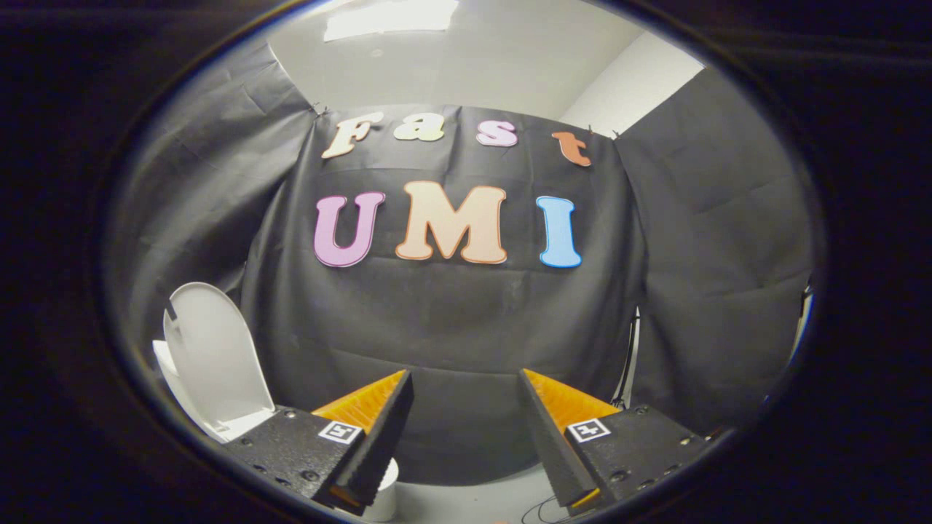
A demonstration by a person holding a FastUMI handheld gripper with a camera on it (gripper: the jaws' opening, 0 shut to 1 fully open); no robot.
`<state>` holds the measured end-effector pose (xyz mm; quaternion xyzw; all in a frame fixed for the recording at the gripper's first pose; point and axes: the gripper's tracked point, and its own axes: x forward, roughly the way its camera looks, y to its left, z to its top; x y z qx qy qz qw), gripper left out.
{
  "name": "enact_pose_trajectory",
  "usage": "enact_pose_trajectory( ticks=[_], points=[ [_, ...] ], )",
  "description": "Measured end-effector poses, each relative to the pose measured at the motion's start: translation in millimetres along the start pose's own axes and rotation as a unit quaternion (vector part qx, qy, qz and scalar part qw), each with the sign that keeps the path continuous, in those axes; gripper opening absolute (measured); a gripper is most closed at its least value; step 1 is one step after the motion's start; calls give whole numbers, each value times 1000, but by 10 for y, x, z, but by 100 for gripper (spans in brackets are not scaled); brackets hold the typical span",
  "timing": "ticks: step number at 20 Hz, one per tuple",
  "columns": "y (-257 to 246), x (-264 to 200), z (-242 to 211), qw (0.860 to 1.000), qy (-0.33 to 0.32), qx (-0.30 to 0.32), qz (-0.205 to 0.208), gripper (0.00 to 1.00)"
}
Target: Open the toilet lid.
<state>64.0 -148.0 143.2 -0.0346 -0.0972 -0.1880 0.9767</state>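
Lid (218, 356) stood raised, off beside gripper (466, 415); fingers spread apart, holding nothing. Task looked done; next move likely just withdrawal.

My gripper (466, 407) points at the booth's cloth wall (451, 335), fingers apart with nothing between them. The toilet lid (215, 356) stands raised, off to the left beyond my left finger, in front of that wall.
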Motion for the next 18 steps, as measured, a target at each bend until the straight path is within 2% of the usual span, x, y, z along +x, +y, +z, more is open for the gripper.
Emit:
enact_pose_trajectory(
  ticks=[2, 12, 18],
  points=[
    [26, -24, -42, 1000, 4, 5, 7, 89],
    [10, -8, -272, 998, 37, 45, 7, 89],
    [-97, -30, -279, 997, 34, 68, -4, 89]
  ],
)
